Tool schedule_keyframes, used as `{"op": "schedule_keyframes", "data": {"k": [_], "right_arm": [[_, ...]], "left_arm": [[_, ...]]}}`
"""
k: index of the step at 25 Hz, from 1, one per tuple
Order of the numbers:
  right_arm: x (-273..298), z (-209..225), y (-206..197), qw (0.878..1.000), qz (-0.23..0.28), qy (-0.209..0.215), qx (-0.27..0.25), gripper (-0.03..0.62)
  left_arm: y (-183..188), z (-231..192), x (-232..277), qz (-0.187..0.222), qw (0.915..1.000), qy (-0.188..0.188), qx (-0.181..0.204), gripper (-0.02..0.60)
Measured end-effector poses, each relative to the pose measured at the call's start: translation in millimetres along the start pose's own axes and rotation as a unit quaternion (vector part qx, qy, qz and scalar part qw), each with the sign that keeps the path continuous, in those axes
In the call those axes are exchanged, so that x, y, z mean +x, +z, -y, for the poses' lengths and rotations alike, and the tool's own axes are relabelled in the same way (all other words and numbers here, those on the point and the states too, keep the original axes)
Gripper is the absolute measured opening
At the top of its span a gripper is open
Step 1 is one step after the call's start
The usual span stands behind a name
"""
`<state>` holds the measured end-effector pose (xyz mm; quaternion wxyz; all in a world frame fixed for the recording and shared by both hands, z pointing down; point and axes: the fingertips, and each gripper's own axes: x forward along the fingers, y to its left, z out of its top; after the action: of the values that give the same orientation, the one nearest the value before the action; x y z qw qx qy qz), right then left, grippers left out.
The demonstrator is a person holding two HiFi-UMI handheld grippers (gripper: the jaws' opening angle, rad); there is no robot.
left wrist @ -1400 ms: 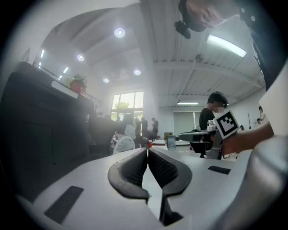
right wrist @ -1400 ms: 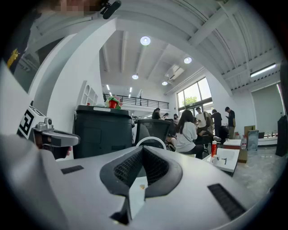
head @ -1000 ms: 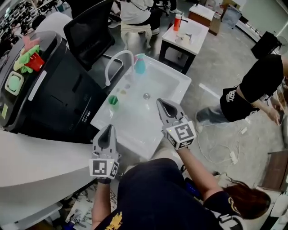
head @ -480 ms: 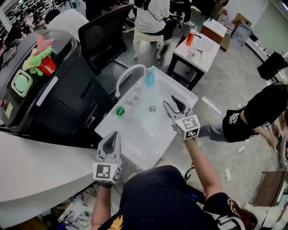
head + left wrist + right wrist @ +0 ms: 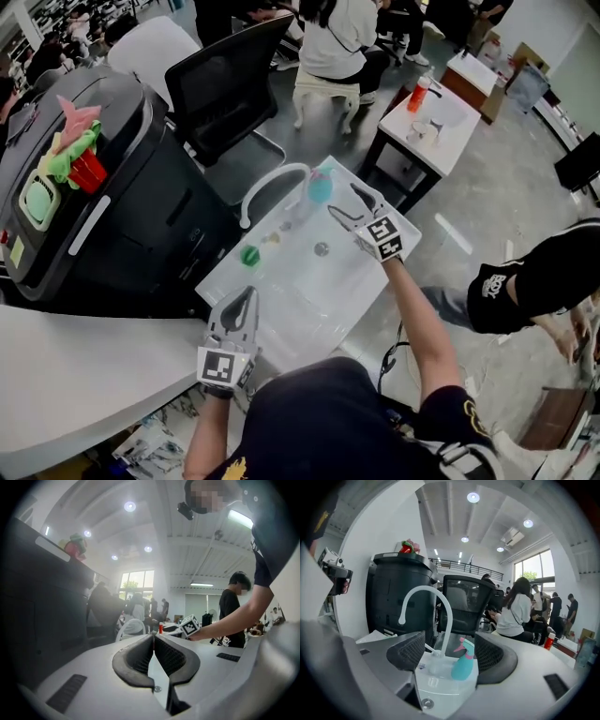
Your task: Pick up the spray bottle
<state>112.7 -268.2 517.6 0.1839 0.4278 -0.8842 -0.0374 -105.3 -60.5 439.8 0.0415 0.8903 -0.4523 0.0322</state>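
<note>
The spray bottle, teal with a pink trigger, stands upright at the far corner of the white sink, beside the curved white faucet. My right gripper reaches over the basin just right of the bottle; its jaws are opening, wide apart and empty. In the right gripper view the bottle shows between the jaws of the right gripper but farther off, untouched, with the faucet to its left. My left gripper hovers at the sink's near edge, and the left gripper is shut on nothing.
A small green object lies at the sink's left side, near the drain. A big black machine stands left, an office chair behind. A white side table and a person are on the right.
My right gripper has travelled across the basin toward the spray bottle and its jaws have gone from shut to wide apart. The left gripper has shifted a little along the near edge.
</note>
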Motion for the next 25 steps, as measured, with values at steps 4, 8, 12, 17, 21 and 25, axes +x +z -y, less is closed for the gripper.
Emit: {"op": "schedule_keyframes", "data": {"k": [4, 8, 12, 17, 21, 25], "right_arm": [[34, 31, -9, 0.998, -0.034, 0.049, -0.036, 0.335], [63, 52, -26, 0.994, -0.064, 0.08, -0.044, 0.337], [84, 64, -40, 0.991, -0.079, 0.099, -0.041, 0.337], [111, 75, -59, 0.983, -0.108, 0.135, -0.066, 0.337], [134, 77, -71, 0.974, -0.129, 0.166, -0.089, 0.337], [150, 74, -82, 0.966, -0.143, 0.192, -0.1, 0.336]], "left_arm": [[1, 5, 27, -0.009, 0.9999, -0.006, -0.003, 0.025], [-1, 3, 53, -0.021, 0.9998, 0.001, -0.006, 0.025], [-3, 0, 76, -0.013, 0.9997, 0.001, -0.021, 0.025], [-7, -2, 99, -0.022, 0.9995, 0.003, -0.023, 0.025], [-15, -4, 108, -0.038, 0.9988, 0.007, -0.03, 0.025], [-23, -6, 114, -0.05, 0.9982, 0.01, -0.034, 0.025]]}}
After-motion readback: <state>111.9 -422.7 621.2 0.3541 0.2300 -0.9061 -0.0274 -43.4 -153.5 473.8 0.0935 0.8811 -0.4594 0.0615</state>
